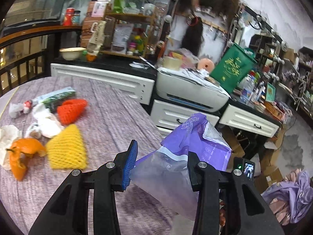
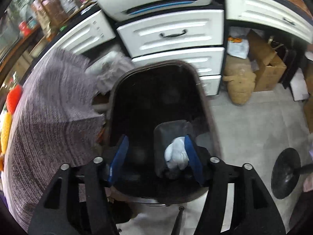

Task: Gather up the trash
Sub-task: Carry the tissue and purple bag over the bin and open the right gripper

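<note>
The counter (image 1: pixel 109 117) carries the remaining trash near its left edge: foam nets, orange peel (image 1: pixel 21 156). Off its right edge, the right gripper (image 2: pixel 156 156), jaws wide, is dropping a white tissue wad (image 2: pixel 176 154) over the dark bin (image 2: pixel 156 98). The left gripper (image 1: pixel 162 168) has its jaws narrow on a purple bag (image 1: pixel 187 146). Next: return for more scraps.

- My left tongs' (image 1: pixel 160 165) far pad is hidden behind the purple bag (image 1: pixel 187 146).
- The bag's lower end is lost behind that arm.
- Under my right tongs (image 2: pixel 156 156), the black bin's (image 2: pixel 160 101) inside is too dark to read.
- The white wad (image 2: pixel 176 154) by my right pad is blurred; touching or not, I cannot tell.
- The orange net (image 2: pixel 13 98) is cut by the left edge.
</note>
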{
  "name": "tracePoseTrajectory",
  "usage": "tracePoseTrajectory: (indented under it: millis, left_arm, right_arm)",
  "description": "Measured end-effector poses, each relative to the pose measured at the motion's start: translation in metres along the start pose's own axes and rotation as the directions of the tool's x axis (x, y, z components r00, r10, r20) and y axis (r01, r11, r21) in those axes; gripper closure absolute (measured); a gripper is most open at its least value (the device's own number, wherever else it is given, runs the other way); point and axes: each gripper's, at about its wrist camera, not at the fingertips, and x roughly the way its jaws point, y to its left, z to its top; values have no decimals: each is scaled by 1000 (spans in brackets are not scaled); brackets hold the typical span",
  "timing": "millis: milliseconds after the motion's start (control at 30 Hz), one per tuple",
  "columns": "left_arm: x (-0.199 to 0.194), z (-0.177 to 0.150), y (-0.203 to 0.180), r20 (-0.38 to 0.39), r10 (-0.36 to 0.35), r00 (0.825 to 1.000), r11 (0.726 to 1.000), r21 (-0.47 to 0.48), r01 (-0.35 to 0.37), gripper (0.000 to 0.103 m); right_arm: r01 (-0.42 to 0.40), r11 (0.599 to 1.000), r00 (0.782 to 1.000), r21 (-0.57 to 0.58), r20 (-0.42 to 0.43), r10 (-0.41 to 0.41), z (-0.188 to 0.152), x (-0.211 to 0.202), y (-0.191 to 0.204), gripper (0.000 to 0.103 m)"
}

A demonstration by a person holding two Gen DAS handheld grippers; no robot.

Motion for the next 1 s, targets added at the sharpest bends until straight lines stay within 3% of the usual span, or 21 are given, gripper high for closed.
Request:
tracePoseTrajectory:
  millis: [267,533,767,1000]
  left_arm:
    - [36,-13,-47,-70,-39,997,996,81,44,63]
    - [80,-42,-81,-182,-42,982,988,141,69,63]
    - [108,-67,-101,-258,-27,966,977,199,80,63]
    - [136,-83,-101,-302,44,952,970,242,31,63]
  right_arm:
    - [93,988,993,120,61,-101,0,-28,-59,40]
    - [165,968,977,191,100,-187,-3,-53,-106,40]
    - [179,960,973,216,102,-205,-3,-57,-120,40]
    - [177,959,974,220,98,-202,-3,-58,-123,40]
